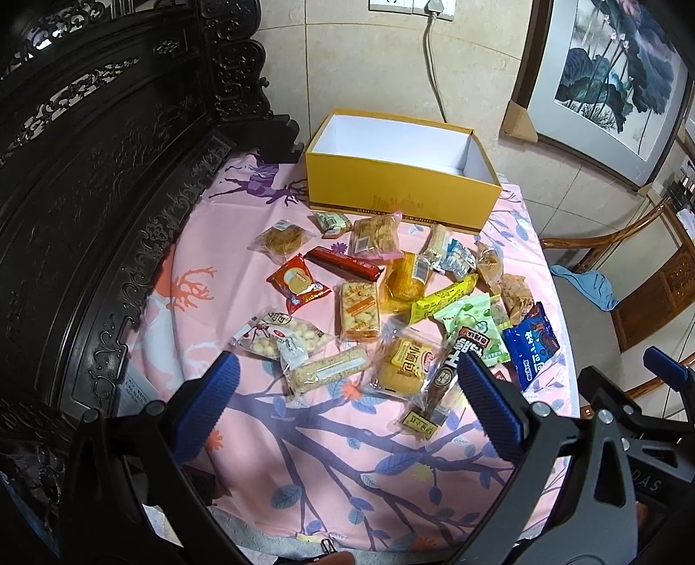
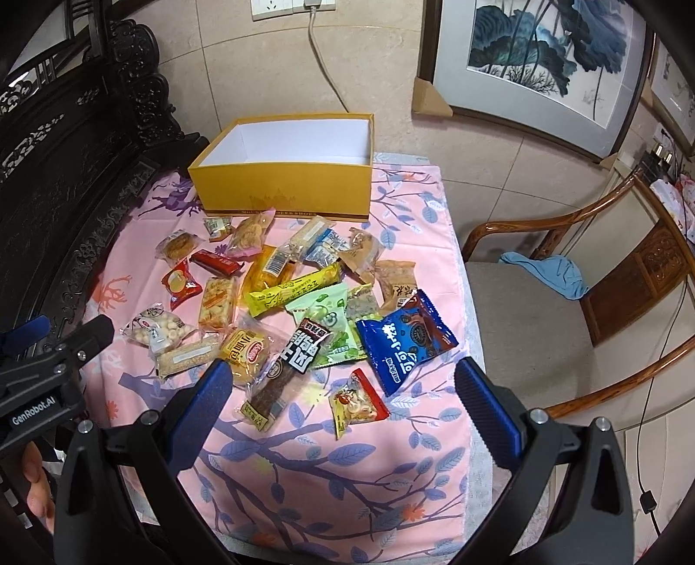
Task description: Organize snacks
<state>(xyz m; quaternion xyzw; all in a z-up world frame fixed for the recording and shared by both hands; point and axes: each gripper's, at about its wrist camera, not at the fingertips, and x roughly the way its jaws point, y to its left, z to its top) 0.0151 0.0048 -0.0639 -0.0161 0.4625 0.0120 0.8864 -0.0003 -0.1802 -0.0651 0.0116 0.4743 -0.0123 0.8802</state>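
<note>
Pink leaf-print cloth surface point(image 1: 330, 469): wrapped snack packets point(image 1: 360, 310) loose before the empty yellow cardboard box point(image 1: 402, 193), awaiting sorting. I hold left gripper point(image 1: 347, 382) and right gripper point(image 2: 343, 382) fingers wide, empty, ready to pick.

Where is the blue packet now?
The blue packet lies near the table's right edge in both views, beside the green packet, between the open grippers.

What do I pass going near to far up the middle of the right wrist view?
Right claw → red nut packet → blue cookie bag → yellow bar → yellow box → wall socket.
</note>
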